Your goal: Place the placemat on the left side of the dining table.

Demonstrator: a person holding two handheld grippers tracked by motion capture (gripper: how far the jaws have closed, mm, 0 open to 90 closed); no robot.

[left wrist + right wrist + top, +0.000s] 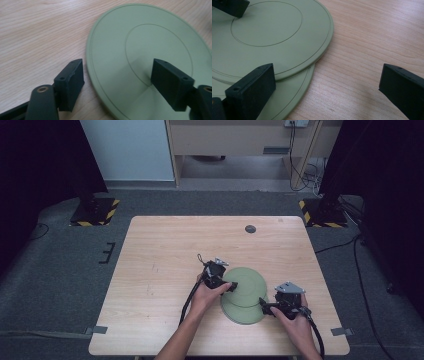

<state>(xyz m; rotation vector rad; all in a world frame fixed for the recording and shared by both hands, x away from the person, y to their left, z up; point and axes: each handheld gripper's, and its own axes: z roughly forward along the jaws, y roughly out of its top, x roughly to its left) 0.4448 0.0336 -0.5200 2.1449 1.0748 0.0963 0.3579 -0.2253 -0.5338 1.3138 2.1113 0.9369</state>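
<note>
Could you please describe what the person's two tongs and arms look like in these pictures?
Both the left tongs and the right tongs are black, each with two blocky rectangular jaws showing small screw holes. A grey three-cornered plate tops each, and a black cable trails back from each. The forearms are bare, with no sleeves in view.

From my remote seat this looks like a lab or test room set up for recording. The pale wooden counter stands alone on grey carpet. Two dark stands rest on bases with yellow-and-black hazard stripes at the far corners, and black curtains close off both sides. Cables run along the floor to a light wooden cabinet at the back wall.
</note>
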